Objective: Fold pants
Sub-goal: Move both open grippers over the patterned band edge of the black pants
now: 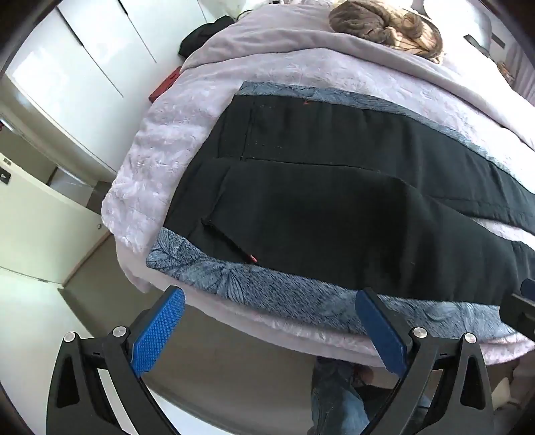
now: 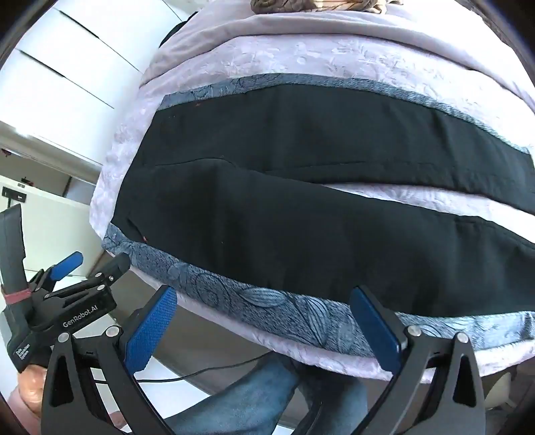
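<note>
Black pants [image 1: 317, 200] lie flat on a blue patterned cloth [image 1: 254, 284] on the bed, waist to the left, two legs running right with a gap between them. They also show in the right wrist view [image 2: 301, 217]. My left gripper [image 1: 271, 301] is open and empty, hovering above the near bed edge in front of the pants' waist end. My right gripper [image 2: 264, 297] is open and empty, also above the near edge, in front of the near leg. The left gripper also shows at the left of the right wrist view [image 2: 90, 264].
The bed has a pale lilac plush blanket [image 1: 160, 140]. A brown patterned bundle [image 1: 384, 23] lies at the far end. White wardrobe doors [image 1: 83, 60] stand to the left. The person's jeans legs [image 2: 260, 395] and a cable [image 2: 207, 371] are on the floor below.
</note>
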